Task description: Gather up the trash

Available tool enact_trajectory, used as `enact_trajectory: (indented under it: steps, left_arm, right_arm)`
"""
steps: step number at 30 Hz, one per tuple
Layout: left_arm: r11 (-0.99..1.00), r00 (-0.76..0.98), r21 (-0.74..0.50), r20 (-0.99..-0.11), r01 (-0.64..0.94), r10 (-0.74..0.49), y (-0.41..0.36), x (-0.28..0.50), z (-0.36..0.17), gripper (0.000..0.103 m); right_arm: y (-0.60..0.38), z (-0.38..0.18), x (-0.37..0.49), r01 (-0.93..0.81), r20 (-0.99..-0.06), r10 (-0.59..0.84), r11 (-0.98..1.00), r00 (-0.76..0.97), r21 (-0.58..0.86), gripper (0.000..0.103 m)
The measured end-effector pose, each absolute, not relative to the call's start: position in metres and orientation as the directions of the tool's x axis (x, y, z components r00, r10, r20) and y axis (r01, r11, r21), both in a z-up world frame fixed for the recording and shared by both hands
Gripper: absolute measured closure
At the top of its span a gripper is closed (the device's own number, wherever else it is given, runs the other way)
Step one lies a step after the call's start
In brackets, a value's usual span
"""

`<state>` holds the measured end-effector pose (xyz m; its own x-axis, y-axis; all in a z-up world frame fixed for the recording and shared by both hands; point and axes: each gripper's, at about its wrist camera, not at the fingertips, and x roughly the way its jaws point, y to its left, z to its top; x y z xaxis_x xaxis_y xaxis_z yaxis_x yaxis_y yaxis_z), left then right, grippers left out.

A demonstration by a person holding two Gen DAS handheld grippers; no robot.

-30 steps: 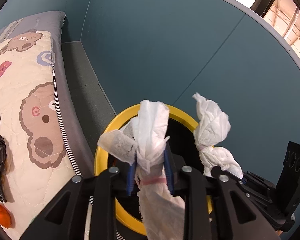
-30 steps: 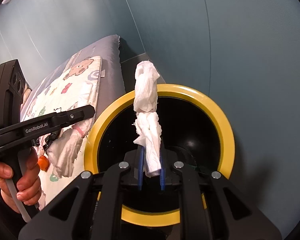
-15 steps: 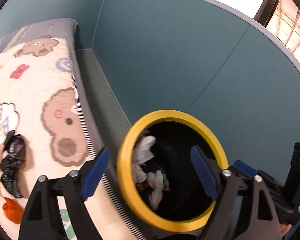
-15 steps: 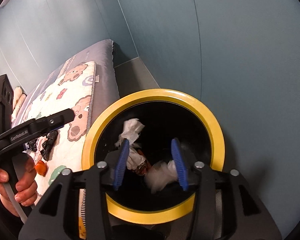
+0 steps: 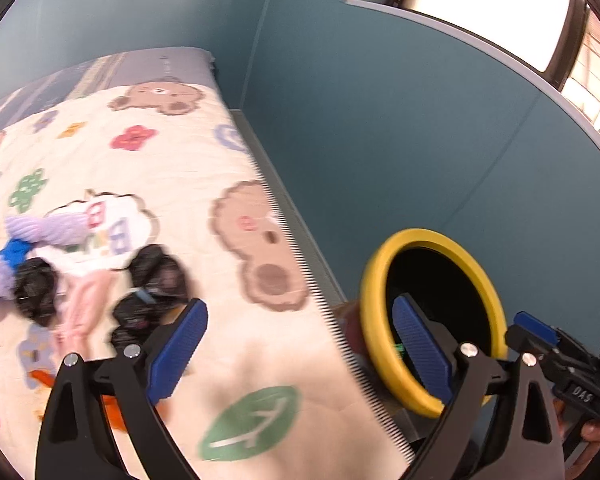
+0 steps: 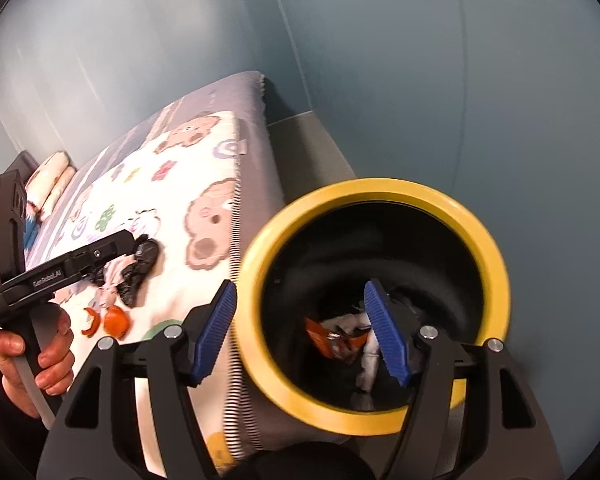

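Teal walls; one yellow-rimmed bin; left gripper, right gripper fingers spread, just opened, empty.

A bed under a cartoon-bear quilt lies beneath the left claw. Crumpled black bags, a purple cloth and orange peel lie left of it.

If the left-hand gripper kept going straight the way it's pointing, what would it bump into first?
Probably the cartoon-print bed cover: the left gripper, jaws open and empty, points at its edge near the green leaf. The yellow-rimmed bin sits just right; depth is unclear.
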<state>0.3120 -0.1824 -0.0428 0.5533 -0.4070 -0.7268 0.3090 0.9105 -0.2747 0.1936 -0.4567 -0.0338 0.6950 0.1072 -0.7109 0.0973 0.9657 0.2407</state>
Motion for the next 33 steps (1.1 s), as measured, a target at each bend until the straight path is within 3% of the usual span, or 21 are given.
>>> enact_trajectory:
  steps: [19, 33]
  left_arm:
    - [0.971, 0.616, -0.195, -0.751, 0.135, -0.237, -0.037, 0.302, -0.047, 0.012]
    - [0.989, 0.584, -0.142, -0.799, 0.046, -0.142, 0.040, 0.290, -0.073, 0.011]
  right_arm:
    - [-0.336, -0.018, 0.247, -0.081, -0.731, 0.233, 0.968, 0.642, 0.238, 0.036]
    - [-0.265, -0.040, 0.290, -0.146, -0.784, 0.278, 0.960, 0.555, 0.237, 0.036]
